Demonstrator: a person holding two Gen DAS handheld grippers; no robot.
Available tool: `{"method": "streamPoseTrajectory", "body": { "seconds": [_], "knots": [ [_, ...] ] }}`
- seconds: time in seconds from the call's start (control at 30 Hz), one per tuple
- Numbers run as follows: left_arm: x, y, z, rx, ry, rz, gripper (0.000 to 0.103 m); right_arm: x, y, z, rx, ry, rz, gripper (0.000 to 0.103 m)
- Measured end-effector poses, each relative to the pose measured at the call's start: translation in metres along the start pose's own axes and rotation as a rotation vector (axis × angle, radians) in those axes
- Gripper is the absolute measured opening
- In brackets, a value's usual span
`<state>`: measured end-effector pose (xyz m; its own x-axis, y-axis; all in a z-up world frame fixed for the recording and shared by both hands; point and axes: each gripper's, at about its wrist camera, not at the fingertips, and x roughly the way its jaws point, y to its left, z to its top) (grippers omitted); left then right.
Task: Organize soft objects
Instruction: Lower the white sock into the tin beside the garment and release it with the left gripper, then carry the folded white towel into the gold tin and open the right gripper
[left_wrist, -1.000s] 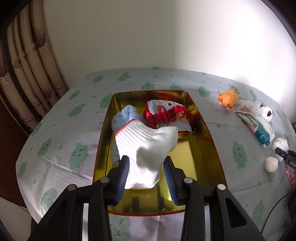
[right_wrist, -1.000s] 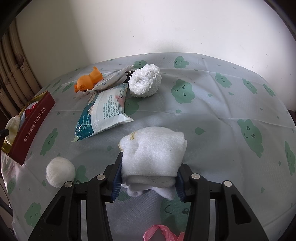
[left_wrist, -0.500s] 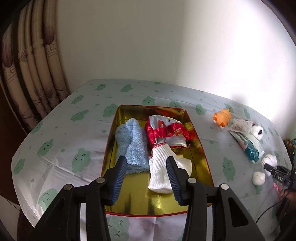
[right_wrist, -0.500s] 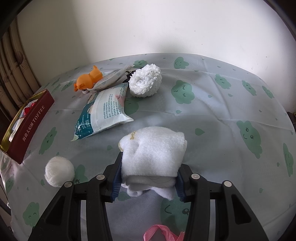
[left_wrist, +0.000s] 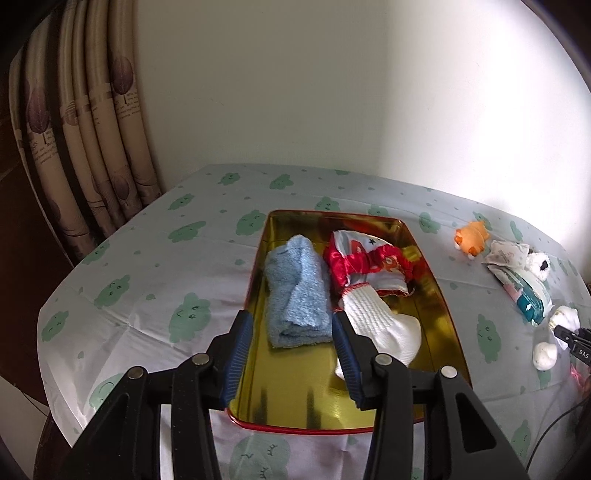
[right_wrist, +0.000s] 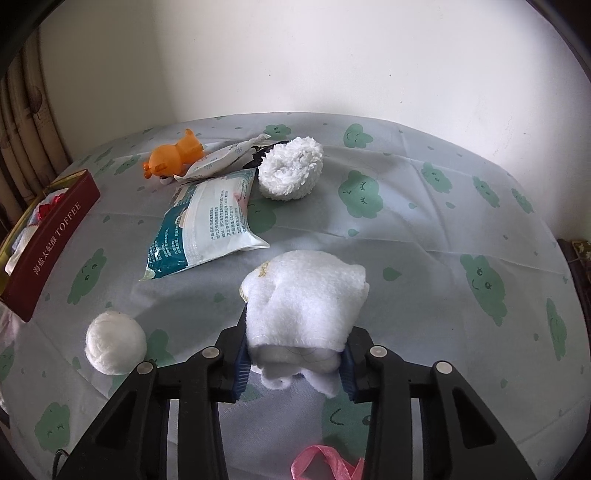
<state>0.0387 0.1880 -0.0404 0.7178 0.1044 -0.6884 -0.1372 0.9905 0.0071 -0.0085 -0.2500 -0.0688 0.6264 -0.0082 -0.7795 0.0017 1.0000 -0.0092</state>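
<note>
A gold tin with red sides (left_wrist: 448, 334) holds a folded blue towel (left_wrist: 297, 291), a red and white cloth (left_wrist: 369, 264) and a white sock (left_wrist: 384, 325). My left gripper (left_wrist: 291, 354) is open and empty, raised above the tin's near end. My right gripper (right_wrist: 293, 362) is shut on a folded white towel (right_wrist: 306, 295), just above the cloth-covered table. The tin also shows at the left of the right wrist view (right_wrist: 51, 236).
On the table are a white ball (right_wrist: 115, 341), a teal and white packet (right_wrist: 207, 221), a fluffy white roll (right_wrist: 290, 168), an orange toy (right_wrist: 173, 155) and a small white sachet (right_wrist: 221, 162). A curtain (left_wrist: 85, 147) hangs at the left. A pink ribbon (right_wrist: 321, 461) lies near me.
My left gripper let go of the white sock into the tin, then rose and drew back. My right gripper stayed still with the white towel.
</note>
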Motion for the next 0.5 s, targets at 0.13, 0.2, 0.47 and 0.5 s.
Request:
{"method": "streamPoseTrajectory", "body": {
  "seconds": [0.13, 0.2, 0.47, 0.5],
  "knots": [
    [0.002, 0.01, -0.002, -0.033, 0.003, -0.013, 0.046, -0.006, 0.006, 0.005, -0.008, -0.002, -0.023, 0.035],
    [0.003, 0.016, -0.002, -0.05, 0.011, -0.009, 0.046, -0.011, 0.01, 0.009, -0.012, -0.005, -0.03, 0.035],
    [0.002, 0.041, -0.002, -0.149, 0.017, -0.009, 0.046, -0.03, 0.038, 0.021, -0.06, -0.006, -0.012, 0.035],
    [0.002, 0.043, -0.001, -0.159, 0.017, -0.009, 0.046, -0.033, 0.044, 0.023, -0.071, -0.009, -0.007, 0.035]
  ]
}}
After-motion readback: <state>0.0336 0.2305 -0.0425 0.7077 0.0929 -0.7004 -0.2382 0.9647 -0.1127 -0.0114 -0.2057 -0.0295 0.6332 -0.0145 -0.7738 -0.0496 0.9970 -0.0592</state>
